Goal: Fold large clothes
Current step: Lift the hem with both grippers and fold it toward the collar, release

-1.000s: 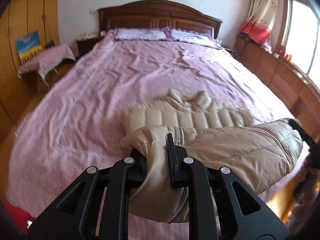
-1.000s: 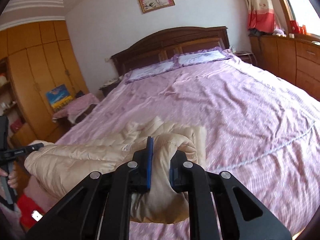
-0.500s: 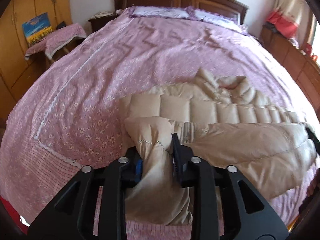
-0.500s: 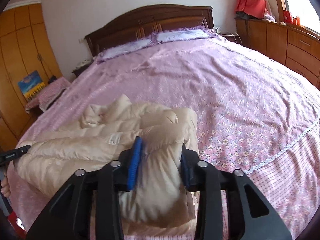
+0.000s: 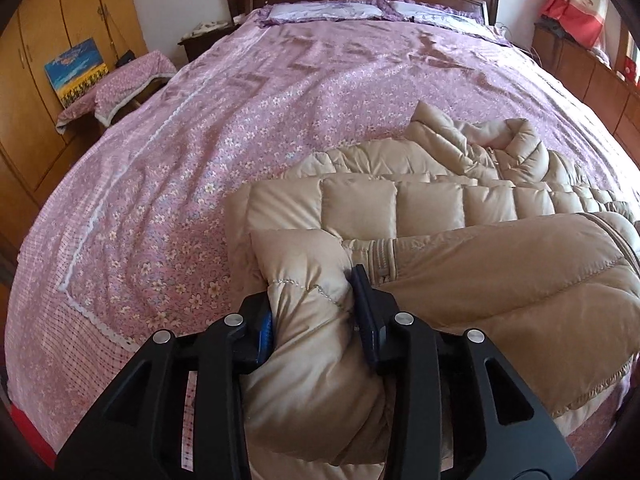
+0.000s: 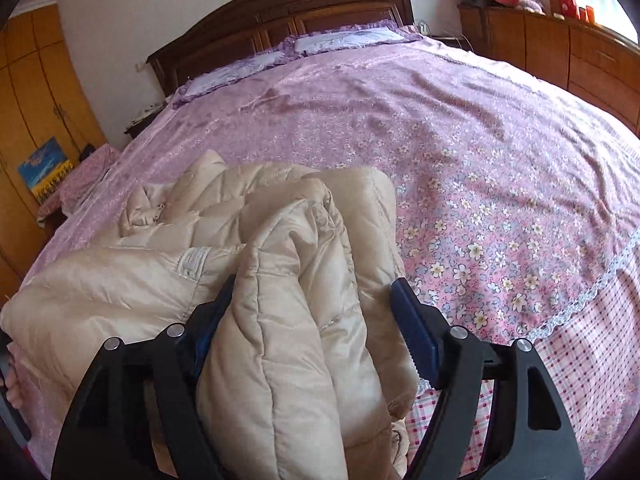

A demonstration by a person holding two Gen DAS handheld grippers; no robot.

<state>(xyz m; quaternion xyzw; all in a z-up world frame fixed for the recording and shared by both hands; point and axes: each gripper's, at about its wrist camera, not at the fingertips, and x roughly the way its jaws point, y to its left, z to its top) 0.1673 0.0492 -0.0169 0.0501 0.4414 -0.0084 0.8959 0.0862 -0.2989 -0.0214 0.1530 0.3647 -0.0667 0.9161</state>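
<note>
A beige quilted down jacket lies at the near edge of the bed with its bottom part doubled over onto the body. My left gripper is shut on a thick bunch of the jacket at its left corner. In the right wrist view the jacket fills the lower left. My right gripper has its jaws spread wide, and the jacket's right corner lies loosely between them. The jacket's collar is crumpled toward the far side.
The bed has a pink floral bedspread, two pillows and a dark wooden headboard. A small covered table with a painting stands on the left by wooden wardrobes. Wooden cabinets line the right wall.
Both grippers have moved forward and lower over the bed, laying the folded part onto the jacket. My right gripper's jaws have spread apart; the left still pinches the fabric.
</note>
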